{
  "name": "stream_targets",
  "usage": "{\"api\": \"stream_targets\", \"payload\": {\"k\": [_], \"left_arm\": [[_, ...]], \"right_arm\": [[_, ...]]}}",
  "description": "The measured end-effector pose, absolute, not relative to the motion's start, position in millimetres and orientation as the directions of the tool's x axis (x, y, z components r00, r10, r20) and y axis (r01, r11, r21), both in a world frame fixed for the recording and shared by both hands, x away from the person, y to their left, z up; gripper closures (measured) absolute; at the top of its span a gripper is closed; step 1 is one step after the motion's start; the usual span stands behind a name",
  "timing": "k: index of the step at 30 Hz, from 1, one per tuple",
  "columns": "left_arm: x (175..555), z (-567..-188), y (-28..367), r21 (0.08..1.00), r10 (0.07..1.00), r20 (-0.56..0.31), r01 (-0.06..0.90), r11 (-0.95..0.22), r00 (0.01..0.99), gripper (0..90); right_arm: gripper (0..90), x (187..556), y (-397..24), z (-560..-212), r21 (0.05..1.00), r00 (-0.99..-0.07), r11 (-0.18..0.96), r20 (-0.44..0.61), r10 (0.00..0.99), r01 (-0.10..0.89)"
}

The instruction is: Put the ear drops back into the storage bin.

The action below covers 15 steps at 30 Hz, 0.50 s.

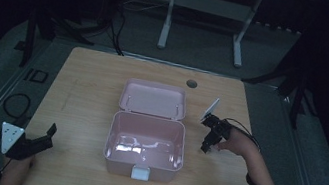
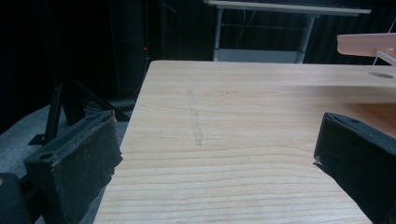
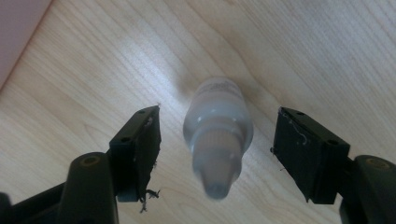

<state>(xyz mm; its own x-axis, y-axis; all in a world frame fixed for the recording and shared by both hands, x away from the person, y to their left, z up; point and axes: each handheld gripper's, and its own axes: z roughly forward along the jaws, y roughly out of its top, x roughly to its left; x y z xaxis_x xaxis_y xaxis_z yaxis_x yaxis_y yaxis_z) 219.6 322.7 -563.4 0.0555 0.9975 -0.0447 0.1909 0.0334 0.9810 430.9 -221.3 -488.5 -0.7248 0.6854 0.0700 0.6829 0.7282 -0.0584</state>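
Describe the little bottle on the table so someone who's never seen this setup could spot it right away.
Start at the open pink box in the middle of the wooden table, then look just past its right side, where the right gripper points down. Between that gripper's open jaws stands a small bottle. It is whitish and see-through with a narrow tip, the one loose item beside the box.

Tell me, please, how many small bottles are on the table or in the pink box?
1. A small pale bottle stands on the wooden table between the open jaws of the right gripper, right of the open pink box, whose interior looks empty.
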Motion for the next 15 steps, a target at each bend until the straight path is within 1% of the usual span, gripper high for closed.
{"api": "stream_targets", "payload": {"k": [1,4,6,7,10,14,15], "left_arm": [[220,-563,323,0.981,0.997,-0.045,0.191,0.033,0.055,0.5],[220,-563,323,0.981,0.997,-0.046,0.191,0.034,0.056,0.5],[220,-563,323,0.981,0.997,-0.046,0.192,0.035,0.056,0.5],[220,-563,323,0.981,0.997,-0.046,0.192,0.035,0.056,0.5],[220,-563,323,0.981,0.997,-0.046,0.191,0.034,0.056,0.5],[220,-563,323,0.981,0.997,-0.045,0.193,0.034,0.055,0.5],[220,-563,323,0.981,0.997,-0.046,0.193,0.034,0.055,0.5]], "right_arm": [[37.6,432,-221,-489,-0.064,-0.723,0.727,0.071,0.687,0.684],[43.2,436,-221,-493,-0.077,-0.721,0.726,0.086,0.687,0.683],[43.4,436,-220,-497,-0.093,-0.726,0.731,0.085,0.683,0.676],[45.3,436,-219,-498,-0.098,-0.724,0.73,0.089,0.684,0.677],[47.1,435,-216,-501,-0.111,-0.736,0.741,0.088,0.672,0.663],[49.1,435,-216,-503,-0.112,-0.747,0.75,0.077,0.661,0.652],[52.0,435,-216,-502,-0.109,-0.747,0.75,0.074,0.661,0.653]]}}
